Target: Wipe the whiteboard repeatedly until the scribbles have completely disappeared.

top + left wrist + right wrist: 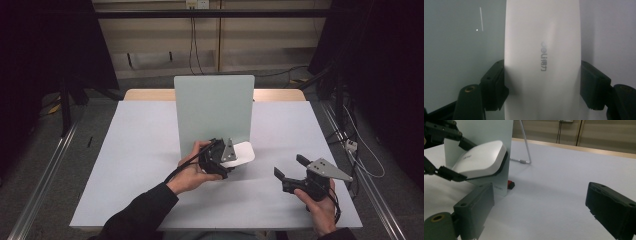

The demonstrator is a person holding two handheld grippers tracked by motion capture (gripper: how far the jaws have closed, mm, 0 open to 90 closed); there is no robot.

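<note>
Behind the eraser (241, 153) stands a board (214, 107), touching it; left gripper (223, 159) clamps the eraser's sides. Right gripper (291, 167) gapes apart, nearby, holding nothing.

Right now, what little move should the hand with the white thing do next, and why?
Probably slide the white eraser across the upright board. The left gripper is shut on it, and its dark underside already faces the board's surface.
</note>
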